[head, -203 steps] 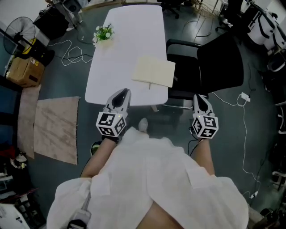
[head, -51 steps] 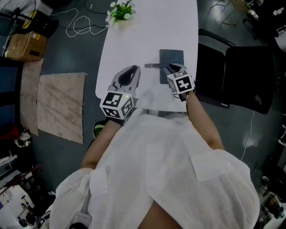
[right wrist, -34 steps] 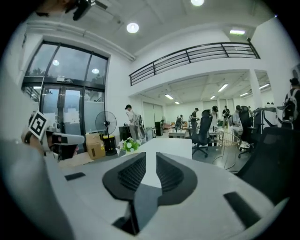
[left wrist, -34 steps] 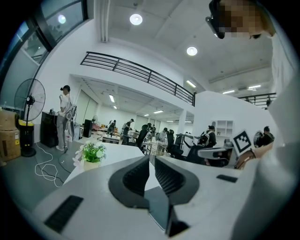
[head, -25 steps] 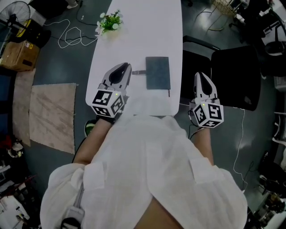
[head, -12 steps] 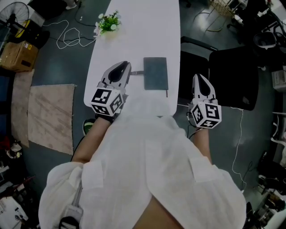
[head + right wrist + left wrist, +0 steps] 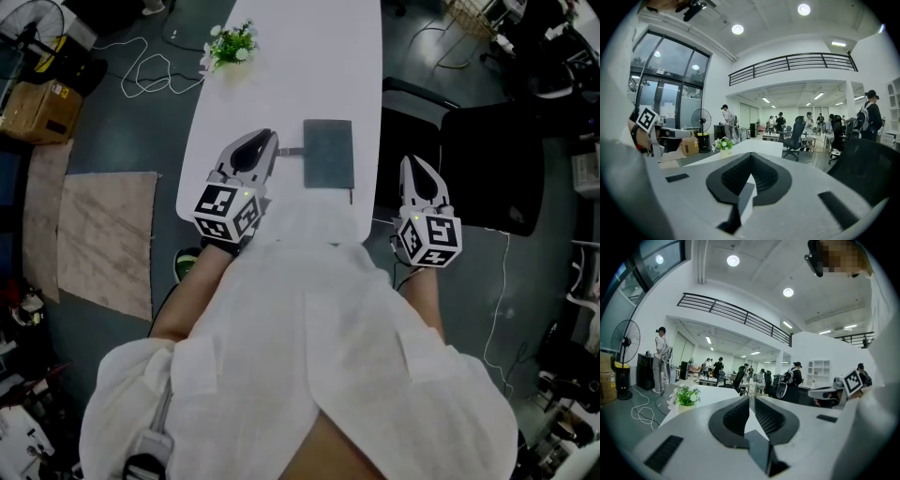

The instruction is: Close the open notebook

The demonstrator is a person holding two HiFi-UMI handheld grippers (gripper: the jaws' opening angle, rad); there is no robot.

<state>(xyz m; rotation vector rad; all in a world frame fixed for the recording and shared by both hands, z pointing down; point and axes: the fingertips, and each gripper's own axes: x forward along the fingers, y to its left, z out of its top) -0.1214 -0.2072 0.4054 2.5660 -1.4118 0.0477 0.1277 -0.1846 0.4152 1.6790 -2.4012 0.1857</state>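
The notebook [image 7: 328, 153] lies closed on the white table [image 7: 281, 84] near its front end, dark grey cover up, with a thin strap [image 7: 291, 151] sticking out at its left edge. My left gripper [image 7: 267, 137] hovers over the table just left of the notebook, its jaws together and empty; in the left gripper view [image 7: 751, 398] they meet in a thin slit. My right gripper [image 7: 411, 161] is off the table's right edge, beside the notebook but apart from it, shut on nothing [image 7: 751, 155]. The notebook is hidden in both gripper views.
A small potted plant [image 7: 228, 43] stands at the table's far left. A black office chair [image 7: 487, 159] is right of the table. A beige mat [image 7: 103, 239], a cardboard box [image 7: 33, 108] and cables [image 7: 155, 75] lie on the floor at left. People stand far behind.
The notebook, once open with cream pages up, is closed. Two seconds ago the right gripper was on its cover; it has since drawn back off the table's right side. In the last second hardly anything moved.
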